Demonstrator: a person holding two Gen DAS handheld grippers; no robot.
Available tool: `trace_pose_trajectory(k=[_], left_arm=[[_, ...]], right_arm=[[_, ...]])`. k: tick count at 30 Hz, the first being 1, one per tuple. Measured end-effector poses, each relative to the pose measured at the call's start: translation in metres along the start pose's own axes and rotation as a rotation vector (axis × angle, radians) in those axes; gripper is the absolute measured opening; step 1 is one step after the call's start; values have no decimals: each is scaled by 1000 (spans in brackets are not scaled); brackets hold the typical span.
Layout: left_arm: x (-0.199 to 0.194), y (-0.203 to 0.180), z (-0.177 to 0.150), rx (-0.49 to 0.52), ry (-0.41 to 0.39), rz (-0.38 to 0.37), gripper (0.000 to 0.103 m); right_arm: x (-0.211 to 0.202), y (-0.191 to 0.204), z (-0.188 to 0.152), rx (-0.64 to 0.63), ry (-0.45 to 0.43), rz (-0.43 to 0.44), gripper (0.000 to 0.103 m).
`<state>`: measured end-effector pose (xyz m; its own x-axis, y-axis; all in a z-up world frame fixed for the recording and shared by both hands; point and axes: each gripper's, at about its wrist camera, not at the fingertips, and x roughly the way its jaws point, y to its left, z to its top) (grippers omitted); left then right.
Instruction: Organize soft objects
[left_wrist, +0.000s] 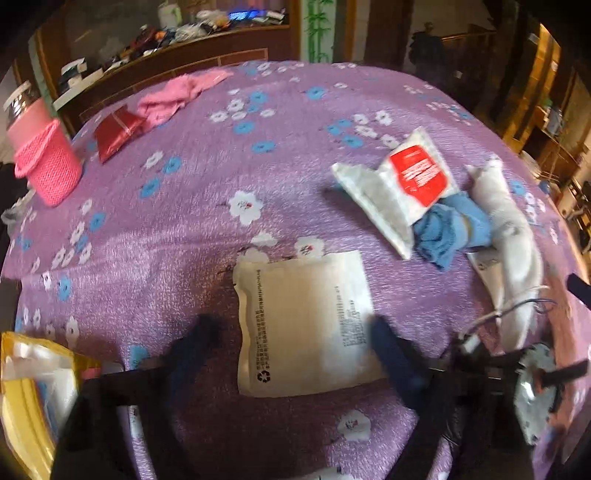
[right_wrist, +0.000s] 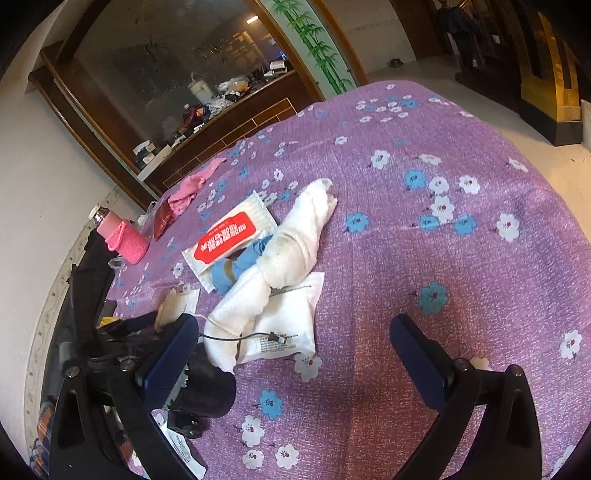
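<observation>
A flat cream paper pouch with black print (left_wrist: 306, 325) lies between the left hand-held gripper (left_wrist: 295, 332)'s parted fingers; the right hand-held gripper (right_wrist: 295, 332) gapes empty.

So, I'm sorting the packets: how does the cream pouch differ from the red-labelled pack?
The cream pouch lies flat on the purple cloth; the red-labelled pack sits tilted against a blue cloth. The pouch shows small black print only; the pack has a big red label. Both are soft and rectangular.
</observation>
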<state>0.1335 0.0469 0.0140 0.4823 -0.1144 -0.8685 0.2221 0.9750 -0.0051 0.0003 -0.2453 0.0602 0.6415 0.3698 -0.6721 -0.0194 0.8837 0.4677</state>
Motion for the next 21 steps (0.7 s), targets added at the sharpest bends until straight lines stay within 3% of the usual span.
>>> trace_pose_trajectory(k=[3,10,12,14,19,20,21], left_arm=[[-13,4,3,-8,-14,-28,40],[-15,11,1,-46,-16,-81,39],[-18,11,-2,-47,-16,-108,23],[-18,15,0,-58,-17,-155,23],[-42,19,-1,-55,-59,-195,23],[-47,21,-1,-60,-73,-196,26],[-51,22,0,-59,-85,-206,36]], right_arm=[[3,1,-1,-3,8,-5,103],[-4,13,13,-8,15,8,103],[3,22,26,-22,57,30,103],[9,24,37,-11,78,39,103],[25,25,49,-24,115,-40,103],[26,25,47,-21,122,-35,103],[26,25,43,-17,123,-20,103]])
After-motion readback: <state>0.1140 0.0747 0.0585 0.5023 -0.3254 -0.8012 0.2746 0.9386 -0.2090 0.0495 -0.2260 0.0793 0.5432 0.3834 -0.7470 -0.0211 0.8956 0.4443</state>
